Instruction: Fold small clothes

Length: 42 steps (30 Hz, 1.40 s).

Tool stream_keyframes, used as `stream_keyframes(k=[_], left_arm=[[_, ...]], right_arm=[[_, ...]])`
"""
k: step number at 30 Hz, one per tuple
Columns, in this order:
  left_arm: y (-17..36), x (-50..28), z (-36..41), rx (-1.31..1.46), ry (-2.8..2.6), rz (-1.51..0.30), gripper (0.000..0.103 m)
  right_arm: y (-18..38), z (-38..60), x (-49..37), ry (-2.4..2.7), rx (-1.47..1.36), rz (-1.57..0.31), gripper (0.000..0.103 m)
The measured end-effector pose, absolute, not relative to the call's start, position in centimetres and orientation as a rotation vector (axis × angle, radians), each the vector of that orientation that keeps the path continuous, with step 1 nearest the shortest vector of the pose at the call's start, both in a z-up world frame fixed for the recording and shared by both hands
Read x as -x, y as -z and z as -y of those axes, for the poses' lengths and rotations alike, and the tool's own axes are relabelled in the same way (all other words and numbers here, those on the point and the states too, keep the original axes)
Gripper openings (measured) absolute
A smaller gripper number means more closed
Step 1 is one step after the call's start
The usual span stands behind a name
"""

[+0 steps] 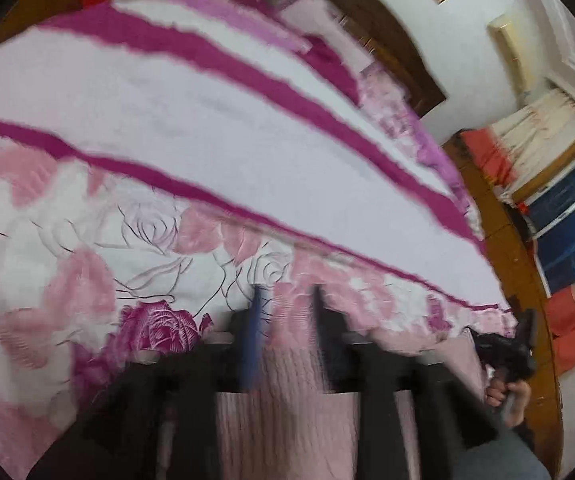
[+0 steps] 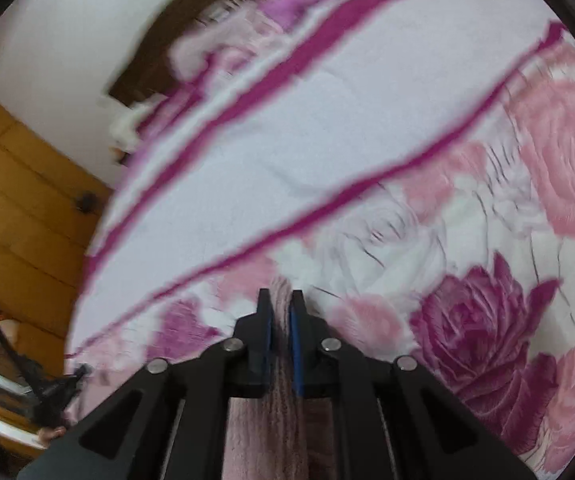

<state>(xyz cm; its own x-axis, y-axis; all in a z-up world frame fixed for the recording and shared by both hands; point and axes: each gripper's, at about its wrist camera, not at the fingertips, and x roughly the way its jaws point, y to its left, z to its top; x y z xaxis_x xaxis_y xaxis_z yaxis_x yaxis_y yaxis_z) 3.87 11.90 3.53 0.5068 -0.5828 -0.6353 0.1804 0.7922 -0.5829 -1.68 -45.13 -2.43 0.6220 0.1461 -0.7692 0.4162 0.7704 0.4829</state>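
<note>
A small pink knitted garment (image 1: 283, 408) hangs between the fingers of my left gripper (image 1: 287, 300), whose jaws stand a little apart around the cloth; the view is blurred. My right gripper (image 2: 280, 300) is shut on the same pink knit (image 2: 279, 412), pinched between its blue pads. Both are held just above a bed with a pink rose-print cover (image 1: 67, 264). The right gripper and the hand holding it also show at the right edge of the left wrist view (image 1: 511, 356).
A white sheet with magenta stripes (image 1: 207, 120) lies across the bed (image 2: 287, 140). A dark wooden headboard (image 1: 387, 28) stands behind. A wooden floor (image 2: 15, 208) lies left of the bed. A window with orange curtains (image 1: 567, 216) is at the right.
</note>
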Motion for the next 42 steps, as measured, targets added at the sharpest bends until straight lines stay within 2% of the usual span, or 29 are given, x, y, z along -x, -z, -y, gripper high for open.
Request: stream_keyframes(k=[1, 3, 5, 7, 10, 12, 15, 17, 18, 19, 20, 21, 22, 23, 26, 29, 33, 39, 40, 42], left_arm=[[-4.0, -3.1, -12.6, 0.456, 0.424, -0.932, 0.031], [-4.2, -1.8, -14.0, 0.410, 0.307, -0.959, 0.032], [-3.1, -1.4, -15.1, 0.378, 0.263, -1.029, 0.033], [-1.1, -1.9, -15.3, 0.449, 0.315, -1.141, 0.033], [-0.5, -2.1, -16.6, 0.638, 0.392, -1.115, 0.032], [-0.1, -2.4, -17.4, 0.810, 0.489, -1.093, 0.029], [0.2, -3.1, -16.4, 0.821, 0.505, -1.113, 0.029], [0.2, -3.3, -14.6, 0.755, 0.542, -1.159, 0.025], [0.1, -3.3, -13.4, 0.693, 0.551, -1.183, 0.018], [-0.1, -3.2, -12.3, 0.620, 0.519, -1.190, 0.000], [-0.1, -3.2, -11.7, 0.577, 0.476, -1.184, 0.000], [-0.4, -3.1, -11.7, 0.590, 0.464, -1.159, 0.000], [-0.6, -3.0, -11.7, 0.604, 0.462, -1.136, 0.000], [-1.2, -2.7, -11.9, 0.619, 0.453, -1.104, 0.000], [-3.1, -2.2, -13.4, 0.675, 0.414, -0.972, 0.000], [-3.3, -2.2, -15.5, 0.718, 0.347, -0.935, 0.000], [-1.7, -3.1, -17.9, 0.765, 0.293, -0.962, 0.000], [0.2, -3.7, -16.4, 0.692, 0.325, -1.069, 0.000], [-0.2, -3.7, -16.2, 0.675, 0.337, -1.059, 0.000], [-1.6, -3.1, -15.8, 0.619, 0.346, -1.002, 0.001]], right_arm=[[2.6, 45.2, 1.8, 0.169, -0.709, -0.911, 0.013], [2.4, 45.3, 2.4, 0.133, -0.743, -0.888, 0.022], [2.4, 45.4, 2.8, 0.075, -0.772, -0.869, 0.041], [2.9, 45.5, 3.0, 0.046, -0.794, -0.885, 0.044], [3.4, 45.5, 3.5, 0.038, -0.834, -0.888, 0.045], [3.8, 45.1, 4.0, 0.036, -0.875, -0.872, 0.049], [4.0, 44.8, 4.2, 0.027, -0.892, -0.863, 0.054], [4.1, 44.5, 4.1, 0.033, -0.873, -0.872, 0.055], [4.2, 44.2, 4.1, 0.030, -0.872, -0.876, 0.055], [4.2, 43.8, 4.0, 0.015, -0.881, -0.884, 0.054], [4.3, 43.4, 3.8, 0.004, -0.891, -0.894, 0.050], [4.4, 43.2, 3.9, -0.006, -0.912, -0.905, 0.043], [4.6, 42.9, 3.9, -0.017, -0.949, -0.916, 0.017], [4.8, 42.8, 4.0, -0.024, -0.975, -0.918, 0.010], [2.8, 42.4, 4.0, -0.031, -0.938, -0.826, 0.009], [1.0, 42.4, 3.6, -0.060, -0.891, -0.759, 0.009], [2.6, 41.9, 2.0, -0.045, -0.896, -0.851, 0.009], [2.7, 40.9, 1.8, 0.047, -0.788, -0.924, 0.009], [2.5, 41.0, 2.0, 0.084, -0.768, -0.926, 0.010], [2.0, 41.8, 2.8, 0.172, -0.749, -0.930, 0.022]])
